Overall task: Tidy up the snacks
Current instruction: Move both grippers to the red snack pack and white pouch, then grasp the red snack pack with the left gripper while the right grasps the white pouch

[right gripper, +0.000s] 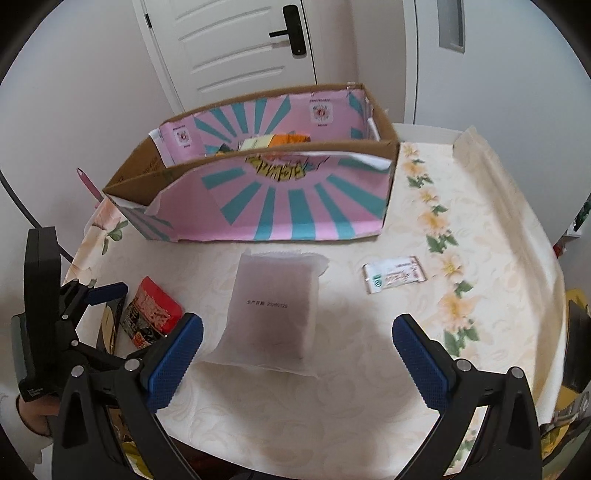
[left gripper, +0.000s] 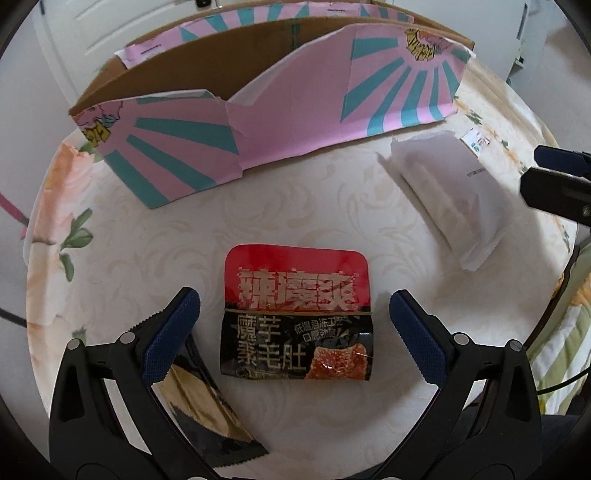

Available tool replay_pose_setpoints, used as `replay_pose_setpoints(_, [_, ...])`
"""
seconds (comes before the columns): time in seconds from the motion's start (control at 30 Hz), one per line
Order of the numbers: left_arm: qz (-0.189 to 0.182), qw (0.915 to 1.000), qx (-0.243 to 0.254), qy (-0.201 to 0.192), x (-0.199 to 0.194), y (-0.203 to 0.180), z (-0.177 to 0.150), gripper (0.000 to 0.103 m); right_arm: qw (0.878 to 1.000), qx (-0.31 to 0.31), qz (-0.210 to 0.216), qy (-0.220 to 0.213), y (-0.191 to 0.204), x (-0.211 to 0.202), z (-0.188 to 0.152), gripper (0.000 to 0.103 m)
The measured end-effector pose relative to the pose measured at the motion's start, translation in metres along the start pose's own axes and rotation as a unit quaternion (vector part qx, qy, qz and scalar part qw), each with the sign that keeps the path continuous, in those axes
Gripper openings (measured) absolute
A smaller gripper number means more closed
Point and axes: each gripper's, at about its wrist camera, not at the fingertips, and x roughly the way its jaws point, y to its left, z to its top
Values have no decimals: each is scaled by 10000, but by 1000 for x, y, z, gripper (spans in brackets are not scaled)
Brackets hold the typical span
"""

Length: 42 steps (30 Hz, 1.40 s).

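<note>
floral tablecloth (right gripper: pixel 461 229) | white door (right gripper: pixel 236 48), black handle (right gripper: pixel 291 31) | pink stick, perhaps (right gripper: pixel 88 186)

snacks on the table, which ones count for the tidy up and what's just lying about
For the job: red and black packet, white packet, small sachet, black and gold packet, pink box.

Just there: floral tablecloth, door.

the box (right gripper: pixel 295 206) is brown cardboard faced with matt pink-and-teal printed paper, torn at one edge. the red pack (left gripper: pixel 297 314) is glossy, crinkled foil-like plastic; the white pack (right gripper: pixel 275 314) is matt and translucent. the worktop (right gripper: pixel 369 387) wears a smooth cloth with a faint woven pattern. gripper pads (right gripper: pixel 173 358) are blue textured rubber on matt black plastic.
</note>
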Motion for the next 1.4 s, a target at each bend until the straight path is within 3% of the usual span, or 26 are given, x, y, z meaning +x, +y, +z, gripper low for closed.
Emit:
replay_pose_setpoints(0.47, [-345,9993,98,-37,-1,1,-2,84,9988,231,-292,304,18,57,1,101])
replay_pose_setpoints(0.67, [-388,9992,122,-22,-4,1,-2,76,9976,51,-596,352,25,71,1,89])
replay_pose_setpoints(0.9, [-414,9990,162,66,-4,0,-1,75,9968,-283,-687,289,40,72,-2,62])
replay_pose_setpoints(1.4, [-511,9981,-340,-100,-31,14,5,75,9983,17,-533,242,35,52,2,59])
